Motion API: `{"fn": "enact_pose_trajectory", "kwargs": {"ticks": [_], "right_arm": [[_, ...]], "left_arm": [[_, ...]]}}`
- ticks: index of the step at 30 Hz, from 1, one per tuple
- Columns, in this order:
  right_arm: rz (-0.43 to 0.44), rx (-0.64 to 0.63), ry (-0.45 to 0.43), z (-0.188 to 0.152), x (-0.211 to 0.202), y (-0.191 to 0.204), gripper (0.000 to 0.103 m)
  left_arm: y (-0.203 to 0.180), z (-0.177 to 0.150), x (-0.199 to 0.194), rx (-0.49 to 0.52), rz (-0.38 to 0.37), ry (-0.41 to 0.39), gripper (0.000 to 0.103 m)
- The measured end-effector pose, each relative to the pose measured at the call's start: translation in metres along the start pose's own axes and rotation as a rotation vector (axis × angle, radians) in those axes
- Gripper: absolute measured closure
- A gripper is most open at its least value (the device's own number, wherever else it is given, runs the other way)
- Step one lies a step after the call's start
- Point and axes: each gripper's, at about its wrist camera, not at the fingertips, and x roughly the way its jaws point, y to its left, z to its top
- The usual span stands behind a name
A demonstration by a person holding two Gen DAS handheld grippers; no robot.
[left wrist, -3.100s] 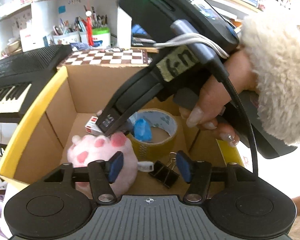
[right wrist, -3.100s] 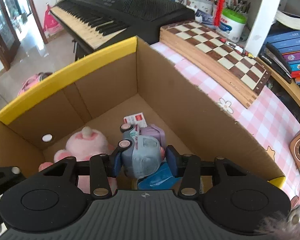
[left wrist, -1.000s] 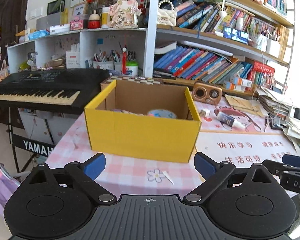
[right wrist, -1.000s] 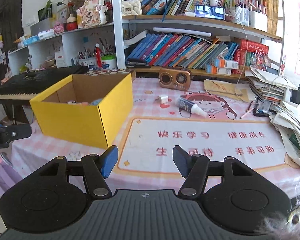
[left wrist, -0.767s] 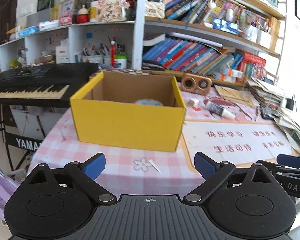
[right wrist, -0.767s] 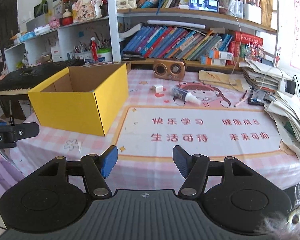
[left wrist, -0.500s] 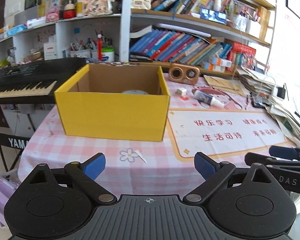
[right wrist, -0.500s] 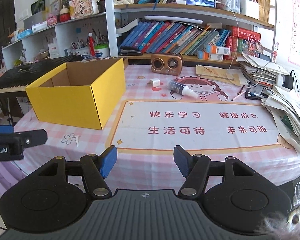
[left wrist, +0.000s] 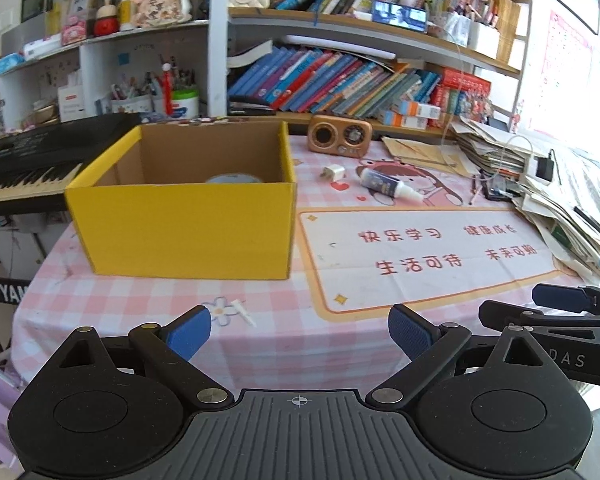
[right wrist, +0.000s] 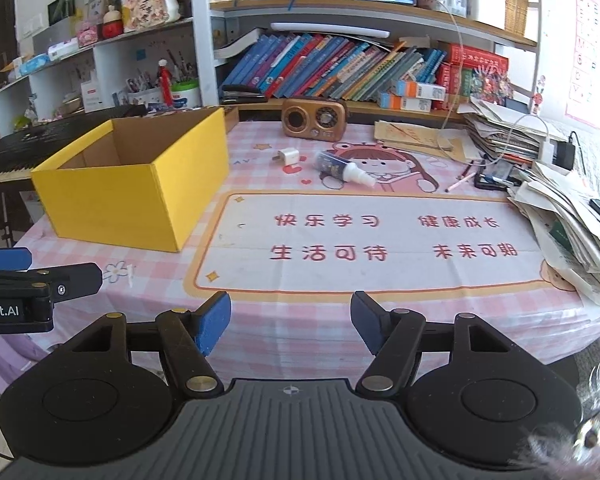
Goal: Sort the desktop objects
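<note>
Both my grippers hang back from the counter (right wrist: 260, 320) edge with nothing in them. The left gripper (left wrist: 299, 330) has its jaws spread wide and empty; the right gripper (right wrist: 291, 322) has jaws that have just been opening, with nothing between them.

The yellow box (left wrist: 188, 224) stands on the left part of the counter, with a roll of tape (left wrist: 233, 179) just showing over its near wall. Still loose, beyond the box and to its right, are a white charger plug (right wrist: 286, 157) and, near it, a small bottle (right wrist: 342, 169) lying on its side.

I judge the next step is to fetch one of these. To do it well I should reach across the printed mat (right wrist: 380, 240) with the right gripper, come down over the bottle's body across its width, not its tapered nozzle, and close only once the pads straddle it, since a round thing on its side may roll.

The counter wears a pink checked cloth. A stack of papers (right wrist: 560, 200) crowds its right edge, a small radio (right wrist: 314, 117) sits at the back, bookshelves (right wrist: 340, 64) rise behind, and a keyboard (left wrist: 24, 164) stands to the left.
</note>
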Motion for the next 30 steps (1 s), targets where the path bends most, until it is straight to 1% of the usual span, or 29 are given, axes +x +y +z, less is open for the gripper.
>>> {"fn": "enact_pose_trajectory", "kwargs": {"ticks": [9, 17, 23, 30], "right_arm": [[-0.047, 0.045, 0.019, 0.001, 0.006, -0.029, 0.037], [-0.072, 0.075, 0.045, 0.004, 0.019, -0.05, 0.036], [-0.083, 0.092, 0.054, 0.009, 0.031, -0.066, 0.036], [-0.077, 0.085, 0.075, 0.018, 0.051, -0.08, 0.036]], "left_arm": [[-0.026, 0.009, 0.019, 0.047, -0.053, 0.014, 0.006], [-0.047, 0.018, 0.041, 0.082, -0.092, 0.036, 0.006], [-0.059, 0.024, 0.056, 0.1, -0.109, 0.046, 0.006], [-0.068, 0.033, 0.075, 0.098, -0.105, 0.055, 0.006]]}}
